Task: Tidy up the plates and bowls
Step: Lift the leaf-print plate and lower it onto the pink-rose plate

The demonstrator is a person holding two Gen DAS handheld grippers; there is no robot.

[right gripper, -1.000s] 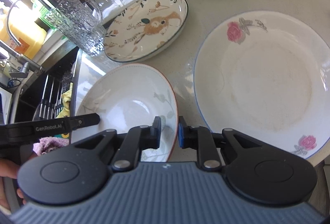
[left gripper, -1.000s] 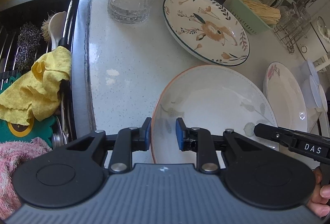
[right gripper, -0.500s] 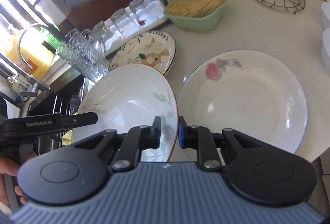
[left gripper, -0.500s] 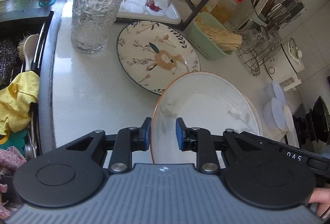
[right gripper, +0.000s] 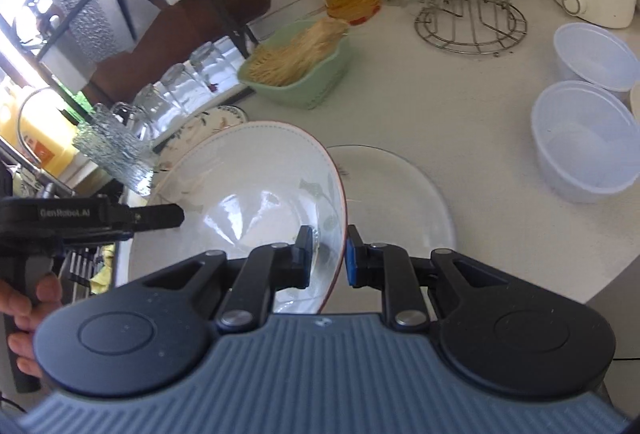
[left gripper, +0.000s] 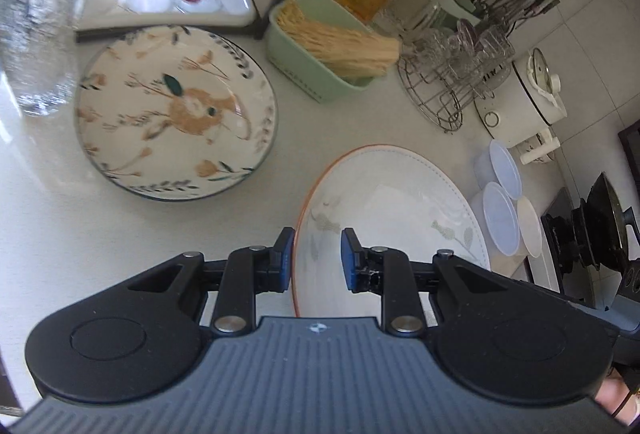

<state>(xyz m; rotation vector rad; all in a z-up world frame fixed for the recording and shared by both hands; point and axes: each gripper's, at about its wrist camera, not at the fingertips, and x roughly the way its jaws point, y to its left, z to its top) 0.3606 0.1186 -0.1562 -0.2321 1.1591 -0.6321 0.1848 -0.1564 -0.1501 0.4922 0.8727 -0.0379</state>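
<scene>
- My white bowl with the orange rim is up in the air now — a second ago it sat low by the sink.
- It hangs over the rose plate, partly covering it.
- My left gripper is nearly shut, pinching the bowl's left rim.
- My right gripper is nearly shut too, pinching the right rim.
- The deer plate lies behind, still on the counter.
- I think the bowl goes down on the rose plate next — a stack.

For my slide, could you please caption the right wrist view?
Both grippers carry an orange-rimmed bowl over a plate.
</scene>
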